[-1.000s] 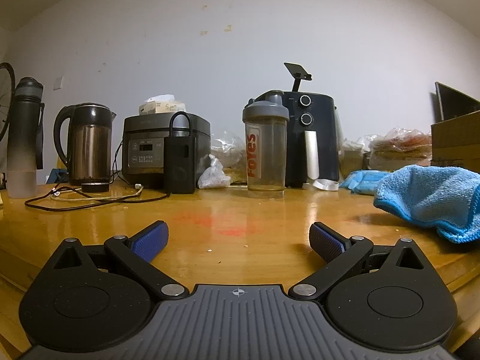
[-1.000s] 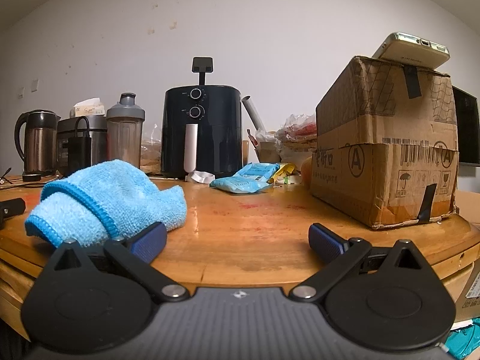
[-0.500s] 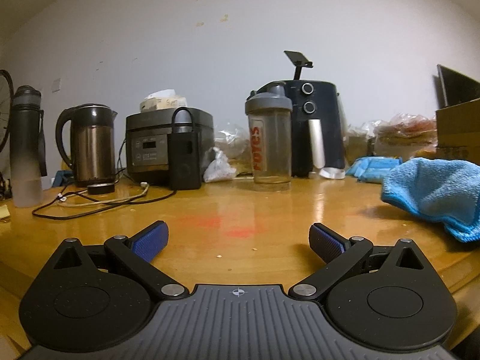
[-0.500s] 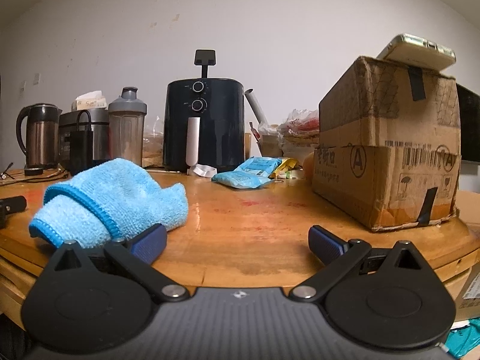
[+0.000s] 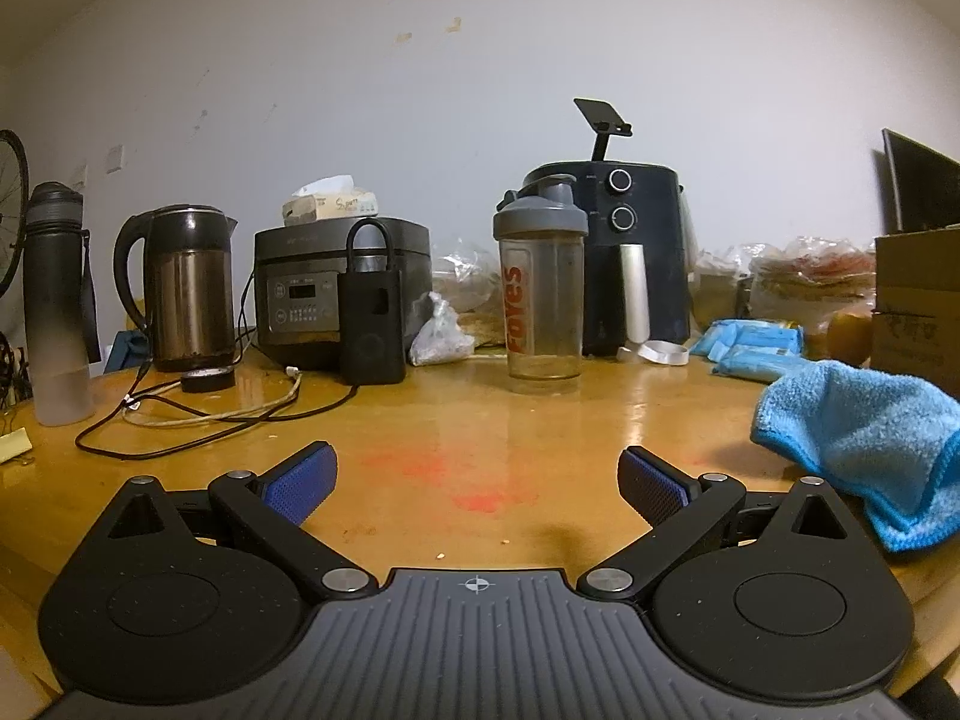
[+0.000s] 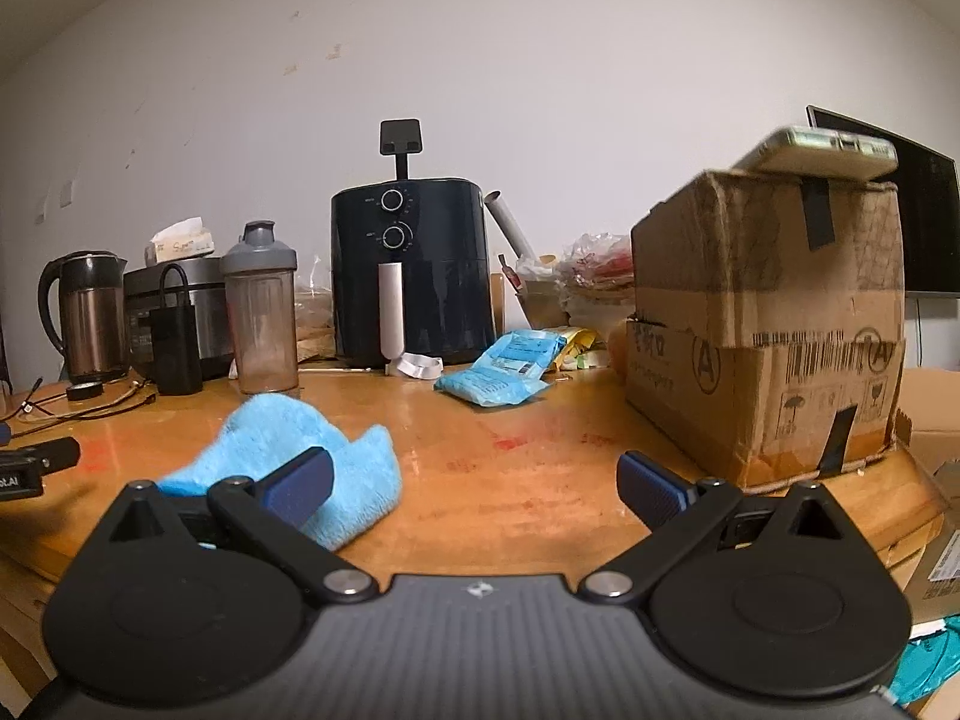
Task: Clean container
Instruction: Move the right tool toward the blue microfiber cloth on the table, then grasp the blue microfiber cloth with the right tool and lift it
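A clear shaker bottle (image 5: 543, 294) with a grey lid and red lettering stands upright on the wooden table (image 5: 480, 420), straight ahead of my left gripper (image 5: 477, 477), which is open and empty. The same shaker bottle (image 6: 261, 312) appears at the left in the right wrist view. A crumpled blue cloth (image 6: 300, 468) lies on the table just in front of my right gripper (image 6: 474, 483), behind its left finger. That gripper is open and holds nothing. In the left wrist view the blue cloth (image 5: 864, 444) lies to the right.
Along the wall stand a kettle (image 5: 183, 288), a rice cooker (image 5: 312, 288), a black power bank (image 5: 372, 324) with cables, and a black air fryer (image 6: 414, 282). A tall dark bottle (image 5: 57, 306) is far left. Blue packets (image 6: 504, 369) and a cardboard box (image 6: 768, 324) sit to the right.
Both grippers have risen and moved forward over the table. The right gripper has shifted toward the blue cloth, which now sits lower and closer to its left finger. Neither gripper has changed its opening.
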